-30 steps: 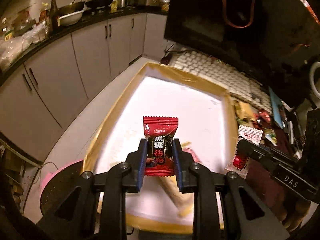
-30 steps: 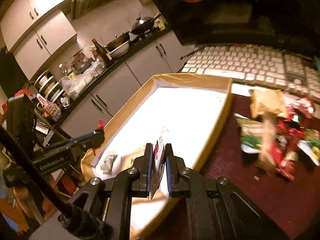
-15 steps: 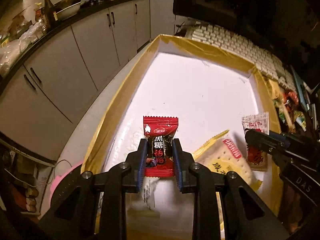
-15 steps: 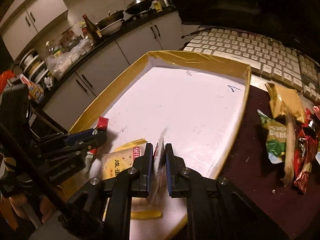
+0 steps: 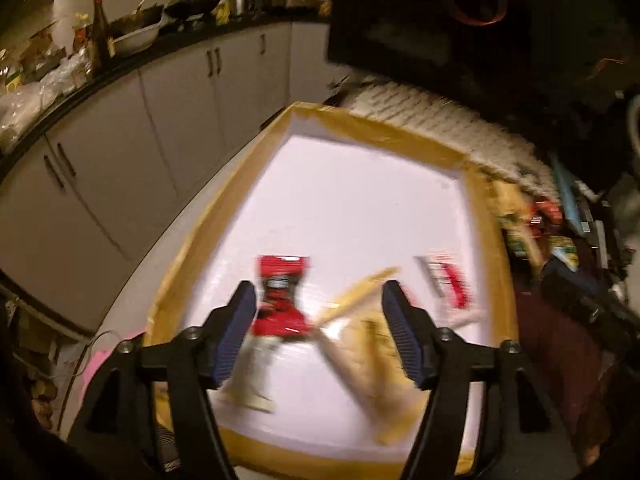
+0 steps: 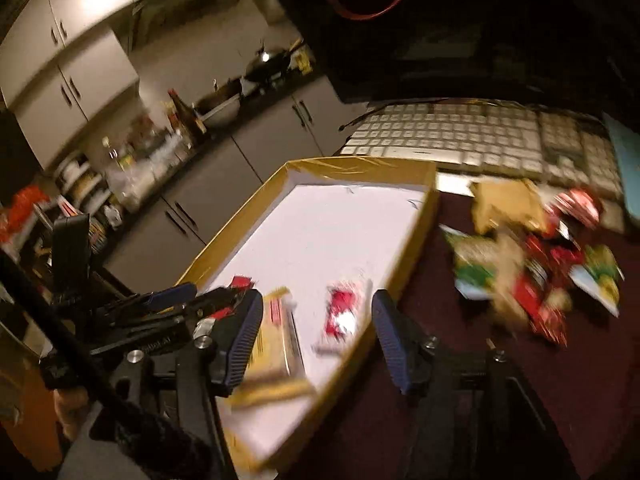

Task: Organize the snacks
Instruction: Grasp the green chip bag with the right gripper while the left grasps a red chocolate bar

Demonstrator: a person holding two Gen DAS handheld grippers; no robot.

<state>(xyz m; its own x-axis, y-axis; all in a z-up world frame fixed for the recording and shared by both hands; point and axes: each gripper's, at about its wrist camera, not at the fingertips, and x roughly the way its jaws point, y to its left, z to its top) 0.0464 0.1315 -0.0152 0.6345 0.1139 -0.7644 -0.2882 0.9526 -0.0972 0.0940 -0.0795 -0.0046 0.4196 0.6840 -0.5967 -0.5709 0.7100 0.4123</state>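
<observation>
A shallow white tray with a yellow-brown rim [image 5: 376,130] [image 6: 360,164] lies in front of both grippers. My left gripper [image 5: 318,320] is open and empty above its near end. A red candy packet [image 5: 282,296] lies in the tray between the left fingers. A yellow cracker packet [image 5: 360,320] [image 6: 276,320] lies beside it. A clear sachet with red print [image 5: 446,282] [image 6: 342,308] lies in the tray near the right rim. My right gripper [image 6: 316,328] is open and empty above that sachet. The left gripper also shows in the right wrist view [image 6: 188,300].
A pile of loose snack packets [image 6: 532,264] lies on the dark red table right of the tray. A white keyboard [image 6: 472,132] and a dark monitor stand behind. Kitchen cabinets and a cluttered counter [image 5: 120,40] are to the left. Both views are motion-blurred.
Both grippers have opened. The red candy packet dropped from the left and the clear sachet from the right; both now lie in the tray. Both grippers have pulled back and up.
</observation>
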